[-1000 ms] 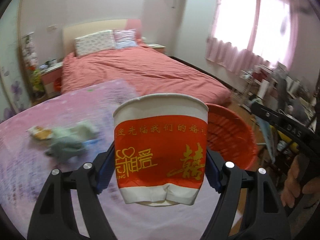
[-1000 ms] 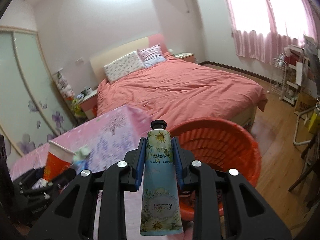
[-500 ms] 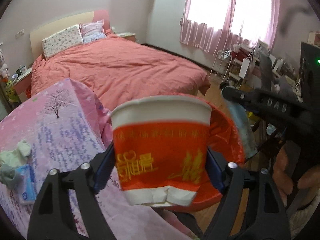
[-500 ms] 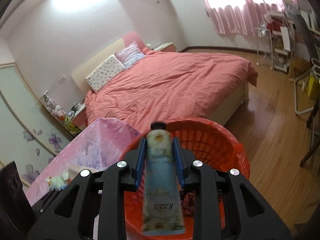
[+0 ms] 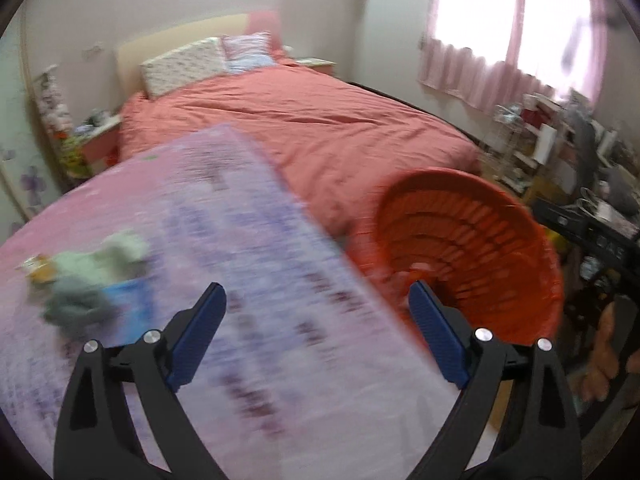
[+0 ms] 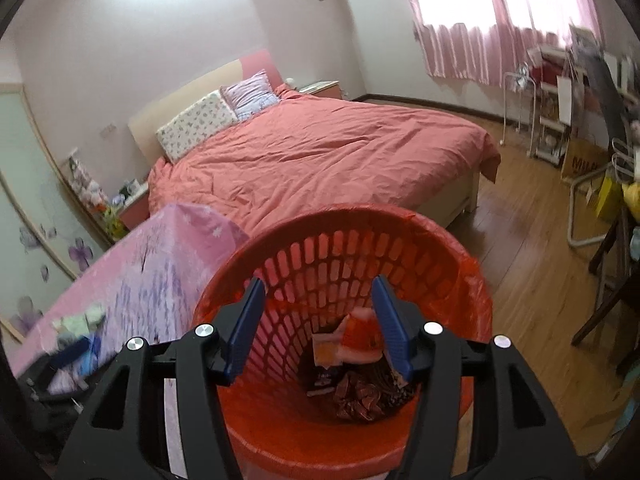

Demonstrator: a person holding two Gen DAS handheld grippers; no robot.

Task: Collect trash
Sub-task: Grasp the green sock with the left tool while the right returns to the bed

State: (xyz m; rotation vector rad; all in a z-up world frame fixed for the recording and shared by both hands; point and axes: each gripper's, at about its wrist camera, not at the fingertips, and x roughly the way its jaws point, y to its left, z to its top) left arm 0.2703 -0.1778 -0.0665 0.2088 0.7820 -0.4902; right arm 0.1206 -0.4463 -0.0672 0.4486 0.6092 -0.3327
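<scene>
Basket [image 6: 472,276] mouth unobstructed at centre frame, litter only at its bottom; table [image 5: 248,248] edge abuts its left rim; crumpled tissues [image 5: 92,276] obstruct lower-left tabletop; bed [image 6: 320,152] blocks beyond.

Cardboard box [image 6: 582,162] by shelves: partial "MIL"; rest unreadable.

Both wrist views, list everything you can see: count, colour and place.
Slatted plastic waste basket: one, red, on the floor beside the table.
Paper cup: one, red and white, lying inside the basket on dark wrappers.
Cloth-covered table: one, pink with purple print, left of the basket.
Crumpled tissues: one blurred clump, pale green-white, on the table's left part.
Packet: one, blue, beside the tissues.
Bed: one, salmon cover, two pillows, behind.
Left gripper: black, blue pads, opening, nothing between.
Right gripper: same, opening, over the basket.
</scene>
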